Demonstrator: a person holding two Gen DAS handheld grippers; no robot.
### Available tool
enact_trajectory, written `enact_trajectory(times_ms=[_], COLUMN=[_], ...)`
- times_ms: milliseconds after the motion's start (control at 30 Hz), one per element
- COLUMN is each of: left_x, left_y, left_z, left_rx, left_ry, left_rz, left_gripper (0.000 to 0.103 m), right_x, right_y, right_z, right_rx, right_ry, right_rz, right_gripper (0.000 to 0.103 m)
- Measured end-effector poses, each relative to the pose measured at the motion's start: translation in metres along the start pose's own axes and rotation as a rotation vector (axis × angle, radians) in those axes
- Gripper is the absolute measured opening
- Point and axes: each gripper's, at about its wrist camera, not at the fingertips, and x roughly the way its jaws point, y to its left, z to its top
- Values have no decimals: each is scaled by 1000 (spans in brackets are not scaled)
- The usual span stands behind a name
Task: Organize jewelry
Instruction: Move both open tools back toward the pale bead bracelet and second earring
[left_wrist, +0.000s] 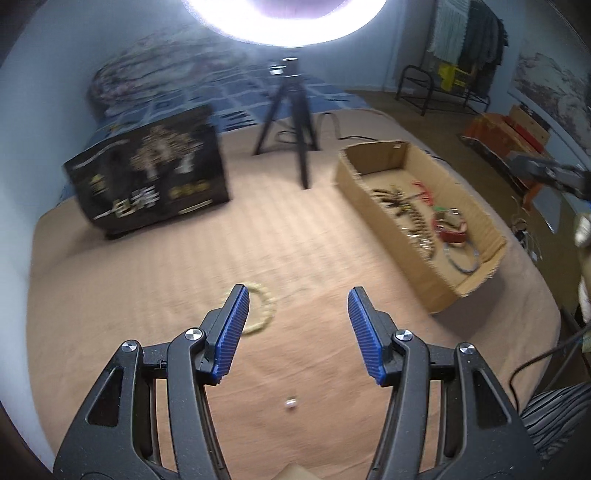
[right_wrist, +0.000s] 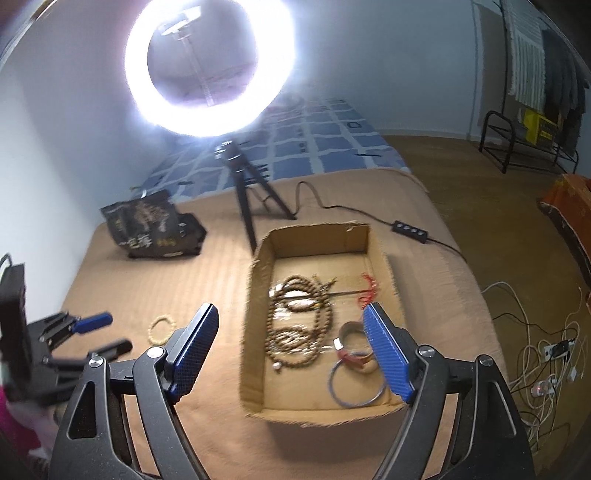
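Observation:
A pale beaded bracelet (left_wrist: 263, 309) lies on the tan blanket, just beyond the left finger of my left gripper (left_wrist: 297, 293), which is open and empty. A tiny pale bead (left_wrist: 291, 403) lies on the blanket under that gripper. The same bracelet (right_wrist: 161, 328) shows in the right wrist view, near the left gripper (right_wrist: 105, 332). My right gripper (right_wrist: 290, 310) hangs open and empty above the open cardboard box (right_wrist: 255, 295). In the box lie brown bead necklaces (right_wrist: 295, 325), a red tassel (right_wrist: 369, 290) and bangles (right_wrist: 354, 384).
A black printed box (left_wrist: 147, 173) stands at the back left. A ring light on a black tripod (left_wrist: 291, 122) stands behind the cardboard box (left_wrist: 391, 236), its cable and switch (right_wrist: 410, 228) trailing right. Loose wires (right_wrist: 546, 354) lie on the floor at the right.

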Motion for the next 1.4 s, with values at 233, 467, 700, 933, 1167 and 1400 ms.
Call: enact_trajectory(times_ms=[233, 467, 700, 933, 1167, 1400], left_x=[1, 19, 43, 64, 83, 93], left_y=[43, 69, 85, 95, 97, 95], left_z=[-13, -29, -38, -36, -33, -31], left_rx=[-38, -60, -68, -92, -101, -102], left_ry=[7, 43, 90, 113, 123, 135], left_rz=[43, 29, -4, -43, -80, -95], left_gripper=[57, 57, 57, 57, 49, 45], right_x=[5, 25, 51, 76, 95, 114], right_y=[42, 88, 136, 172, 181, 192], right_z=[-22, -60, -96, -122, -132, -138], right_rx=[-55, -144, -249, -345, -337, -339], right_ry=[58, 127, 174, 200, 232, 270], right_rz=[71, 83, 117, 147, 195, 202], right_gripper=[80, 80, 80, 80, 71, 57])
